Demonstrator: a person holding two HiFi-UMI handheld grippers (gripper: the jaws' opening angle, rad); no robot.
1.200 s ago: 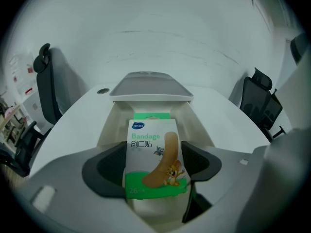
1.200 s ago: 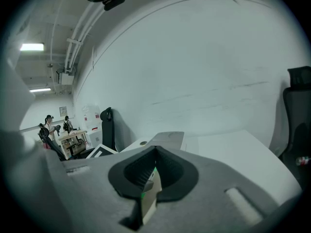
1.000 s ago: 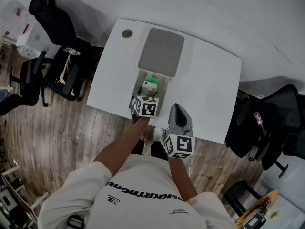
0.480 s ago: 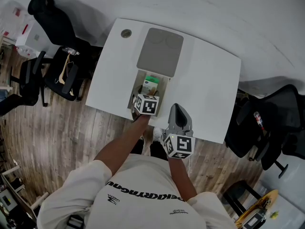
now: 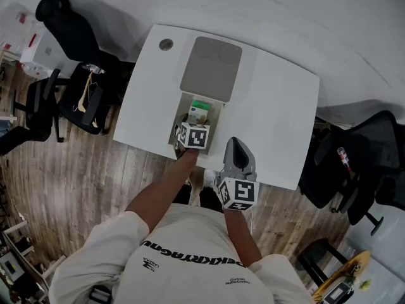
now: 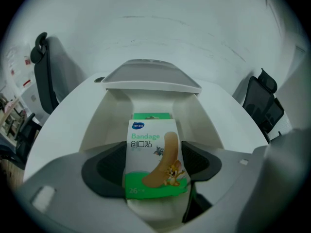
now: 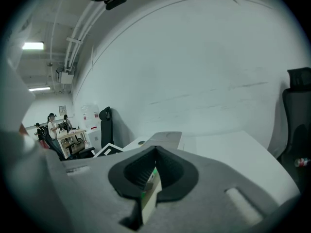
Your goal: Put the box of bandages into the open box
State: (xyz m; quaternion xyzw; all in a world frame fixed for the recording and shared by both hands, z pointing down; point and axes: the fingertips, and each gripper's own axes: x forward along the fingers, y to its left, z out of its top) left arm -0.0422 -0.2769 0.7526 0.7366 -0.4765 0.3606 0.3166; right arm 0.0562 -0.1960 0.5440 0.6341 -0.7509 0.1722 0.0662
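Note:
The bandage box [image 6: 154, 159], white and green with a cartoon plaster on its face, stands upright between the pads of my left gripper [image 6: 155, 166], which is shut on its two sides. In the head view that gripper [image 5: 197, 121] reaches down into the open white box [image 5: 184, 110] with the bandage box [image 5: 200, 112] inside the box's walls. The grey lid [image 5: 211, 65] lies flipped back behind it. My right gripper [image 5: 236, 146] rests over the table's near edge. In its own view the right gripper [image 7: 154, 176] is shut on a thin white and green packet [image 7: 150, 195].
The white table [image 5: 278, 106] has a round cable hole [image 5: 166, 44] at its far left corner. Black office chairs stand to the left [image 5: 76, 30] and right [image 5: 357, 170]. People sit at desks far off [image 7: 51, 125].
My left gripper has crept slightly farther over the open box with the bandage box still in it. The right gripper has not moved.

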